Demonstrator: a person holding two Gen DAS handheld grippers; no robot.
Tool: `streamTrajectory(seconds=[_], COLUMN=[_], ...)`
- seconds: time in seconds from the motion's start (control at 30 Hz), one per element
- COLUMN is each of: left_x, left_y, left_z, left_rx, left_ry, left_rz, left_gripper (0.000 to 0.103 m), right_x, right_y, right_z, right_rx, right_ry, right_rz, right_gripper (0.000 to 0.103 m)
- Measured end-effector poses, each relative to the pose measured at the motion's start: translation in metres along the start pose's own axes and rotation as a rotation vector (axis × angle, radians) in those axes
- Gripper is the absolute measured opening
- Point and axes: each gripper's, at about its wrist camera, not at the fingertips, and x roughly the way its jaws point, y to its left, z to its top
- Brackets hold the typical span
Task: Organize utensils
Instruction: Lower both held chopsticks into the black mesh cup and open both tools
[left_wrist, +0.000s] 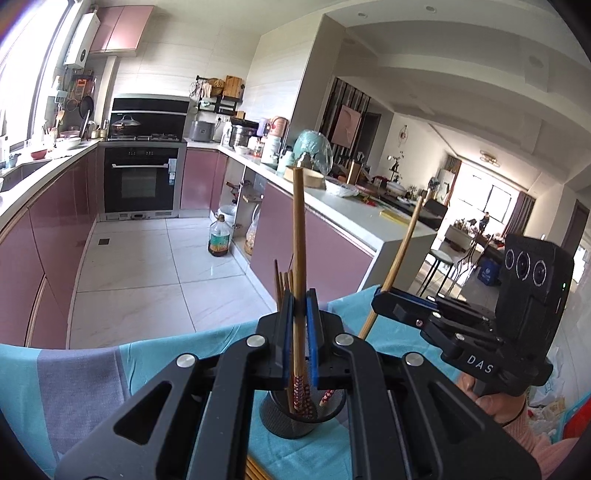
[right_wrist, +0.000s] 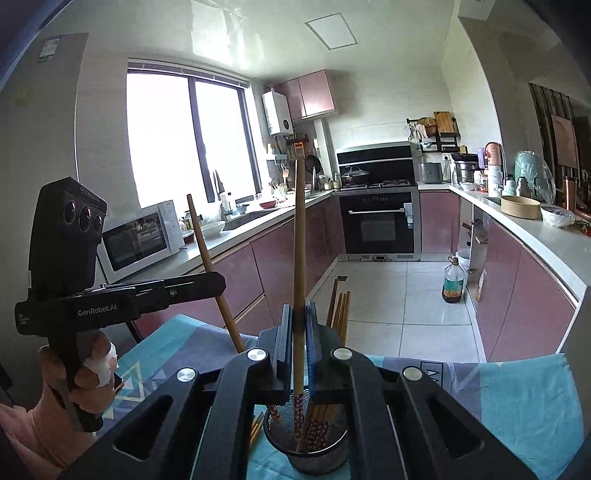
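A black mesh cup (left_wrist: 291, 421) stands on the teal and grey cloth (left_wrist: 74, 387) just under both grippers, with several wooden chopsticks (right_wrist: 340, 310) standing in it. My left gripper (left_wrist: 300, 300) is shut on one upright chopstick (left_wrist: 297, 229), whose red patterned end reaches into the cup. My right gripper (right_wrist: 299, 312) is shut on another upright chopstick (right_wrist: 300, 236), its patterned end inside the cup (right_wrist: 306, 448). Each view shows the other gripper from the side: the right gripper (left_wrist: 380, 297) on a slanted chopstick (left_wrist: 404, 247), the left gripper (right_wrist: 219, 282) on a slanted chopstick (right_wrist: 207, 258).
Loose chopsticks (right_wrist: 256, 428) lie on the cloth beside the cup. A hand (right_wrist: 85, 373) grips the left tool's handle. Beyond the table edge are the tiled floor (left_wrist: 147, 280), pink cabinets, an oven (right_wrist: 378, 225) and an oil bottle (left_wrist: 218, 238).
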Motion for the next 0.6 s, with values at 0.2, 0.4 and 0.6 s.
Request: streamTrajectory(seconds=[0.2, 0.4, 0.6], left_x=[0.027, 0.046, 0.068], left_y=[0.002, 0.0, 0.005], left_z=[-0.014, -0.027, -0.03], left_rx=[0.036, 0.081, 0.089], left_ry=[0.104, 0.179, 0.251], left_rz=[0.035, 0.035, 0.026], left_gripper=[0.007, 0.007, 0.007], right_x=[0.02, 0.041, 0.057], right_y=[-0.005, -0.015, -0.022], right_z=[-0.014, -0.026, -0.034], right_rx=[0.013, 0.037, 0.059], right_ry=[0.075, 0.177, 0.245], right_rz=[-0.009, -0.011, -0.023], right_gripper=[0.005, 0.005, 0.006])
